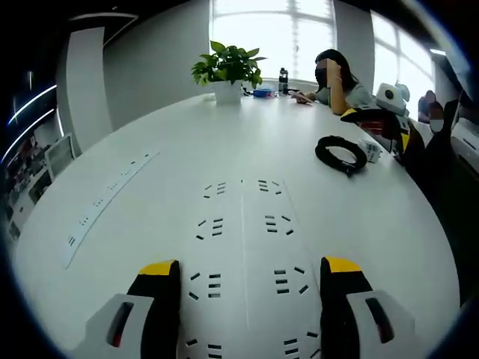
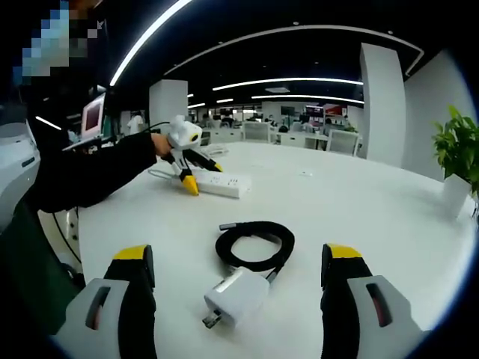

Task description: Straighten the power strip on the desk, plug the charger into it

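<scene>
Power strip (image 2: 221, 184) sits on the white counter (image 2: 359, 217), long and rigid, probably light enough to skate on that smooth top, so I'd nudge it from the ends rather than pinch it. The left hand-held gripper (image 2: 187, 179) is right on its near end; seen from the left gripper view its jaws stand wide open either side of the socket face (image 1: 243, 247), not clamping anything. The charger (image 2: 236, 294) lies closer to the edge, prongs toward the right hand-held gripper (image 2: 238, 280), which is spread wide around it but not touching. Its black cable (image 2: 254, 243) is coiled just behind, floppy, so grab the hard white block. Farther off there's a potted plant (image 1: 227, 71) and a seated person (image 1: 337, 78).
</scene>
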Motion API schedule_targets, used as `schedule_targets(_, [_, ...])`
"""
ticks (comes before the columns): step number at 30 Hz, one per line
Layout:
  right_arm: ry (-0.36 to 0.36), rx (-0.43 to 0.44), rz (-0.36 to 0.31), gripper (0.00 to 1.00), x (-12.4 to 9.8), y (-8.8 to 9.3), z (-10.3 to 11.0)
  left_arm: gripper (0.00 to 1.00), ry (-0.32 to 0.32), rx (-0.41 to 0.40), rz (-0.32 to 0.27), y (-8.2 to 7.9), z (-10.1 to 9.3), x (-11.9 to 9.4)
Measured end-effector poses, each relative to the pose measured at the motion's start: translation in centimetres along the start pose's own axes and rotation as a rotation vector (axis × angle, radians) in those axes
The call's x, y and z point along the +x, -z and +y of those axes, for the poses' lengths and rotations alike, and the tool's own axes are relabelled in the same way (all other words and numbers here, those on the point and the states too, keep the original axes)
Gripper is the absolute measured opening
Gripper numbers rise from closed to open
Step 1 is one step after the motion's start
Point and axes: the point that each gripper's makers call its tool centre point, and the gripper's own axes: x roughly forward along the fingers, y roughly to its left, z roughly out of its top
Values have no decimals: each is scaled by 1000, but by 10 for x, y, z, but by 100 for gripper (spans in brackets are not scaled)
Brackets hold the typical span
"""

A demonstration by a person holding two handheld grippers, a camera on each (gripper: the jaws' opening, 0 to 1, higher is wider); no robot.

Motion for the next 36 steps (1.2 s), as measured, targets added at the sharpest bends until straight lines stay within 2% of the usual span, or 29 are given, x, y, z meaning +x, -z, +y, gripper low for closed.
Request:
schedule_targets(33, [10, 12, 0, 93, -6, 6, -5, 77, 48, 39, 6, -21, 2, 22])
schedule_targets(36, [9, 12, -2, 93, -6, 6, -5, 77, 56, 47, 4, -24, -2, 25])
